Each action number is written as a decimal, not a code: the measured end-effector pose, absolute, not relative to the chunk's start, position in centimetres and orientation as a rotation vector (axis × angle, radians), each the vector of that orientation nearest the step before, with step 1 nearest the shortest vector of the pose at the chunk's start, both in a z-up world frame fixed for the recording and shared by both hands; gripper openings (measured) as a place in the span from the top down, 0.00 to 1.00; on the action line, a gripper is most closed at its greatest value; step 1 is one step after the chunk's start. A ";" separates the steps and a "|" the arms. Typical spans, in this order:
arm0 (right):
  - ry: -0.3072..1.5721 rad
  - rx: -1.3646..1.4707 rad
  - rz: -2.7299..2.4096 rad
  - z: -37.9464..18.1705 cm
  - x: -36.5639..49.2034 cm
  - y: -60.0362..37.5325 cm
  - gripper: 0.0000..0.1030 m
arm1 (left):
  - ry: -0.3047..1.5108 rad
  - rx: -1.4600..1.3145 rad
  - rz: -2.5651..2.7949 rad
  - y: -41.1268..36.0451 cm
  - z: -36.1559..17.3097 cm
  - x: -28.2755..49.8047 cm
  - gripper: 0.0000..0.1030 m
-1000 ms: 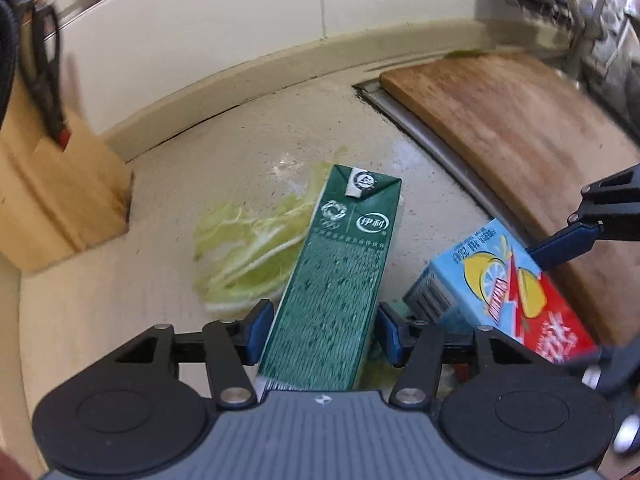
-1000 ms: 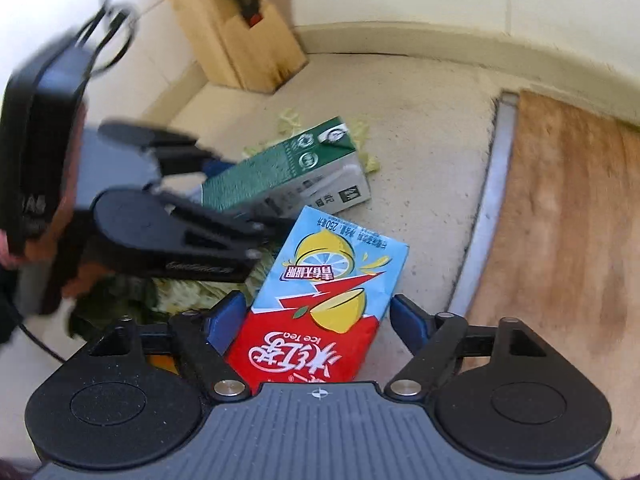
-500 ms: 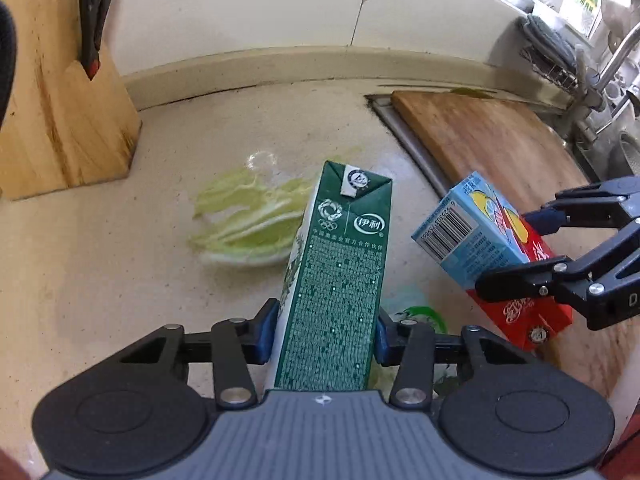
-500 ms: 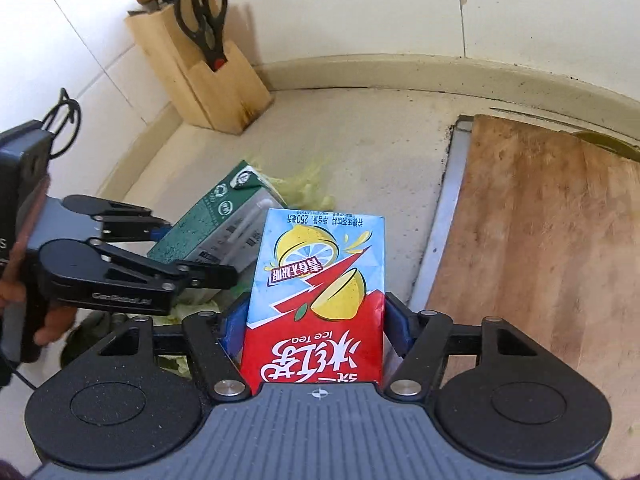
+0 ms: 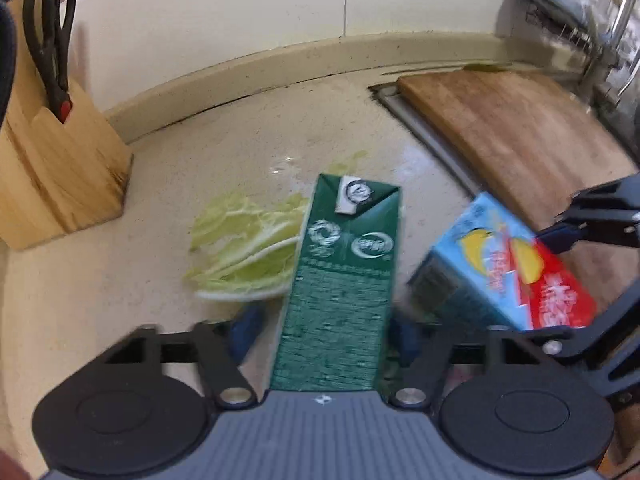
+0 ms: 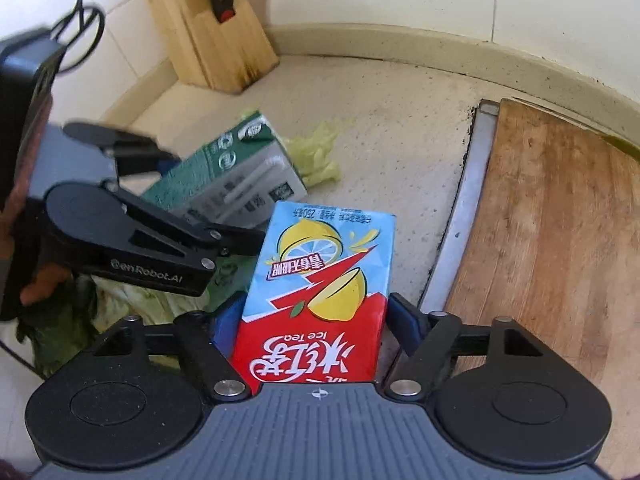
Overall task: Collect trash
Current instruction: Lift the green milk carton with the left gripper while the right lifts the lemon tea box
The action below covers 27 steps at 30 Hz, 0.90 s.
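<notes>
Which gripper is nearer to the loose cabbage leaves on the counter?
Left. The left gripper, around the green carton, sits right beside the cabbage leaves. The right gripper, around the ice tea carton, is farther over, by the cutting board.

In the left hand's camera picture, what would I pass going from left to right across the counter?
Wooden knife block with scissors → cabbage leaves → green milk carton → blue-and-red ice tea carton → wooden cutting board.

Speckled beige countertop (image 5: 100, 300), pale wall (image 5: 224, 12), wooden knife block (image 5: 52, 168) left, wooden cutting board (image 5: 516, 128) right.
</notes>
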State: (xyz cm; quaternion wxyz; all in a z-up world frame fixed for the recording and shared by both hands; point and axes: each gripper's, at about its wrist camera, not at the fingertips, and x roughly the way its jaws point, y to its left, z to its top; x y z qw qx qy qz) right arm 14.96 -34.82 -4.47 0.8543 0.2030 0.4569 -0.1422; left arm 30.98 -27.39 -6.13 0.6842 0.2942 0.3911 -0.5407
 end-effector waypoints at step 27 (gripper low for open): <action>0.627 0.684 -0.122 2.5 7.8 -40.2 0.30 | 0.809 0.386 -1.166 -24.7 2.4 26.4 0.60</action>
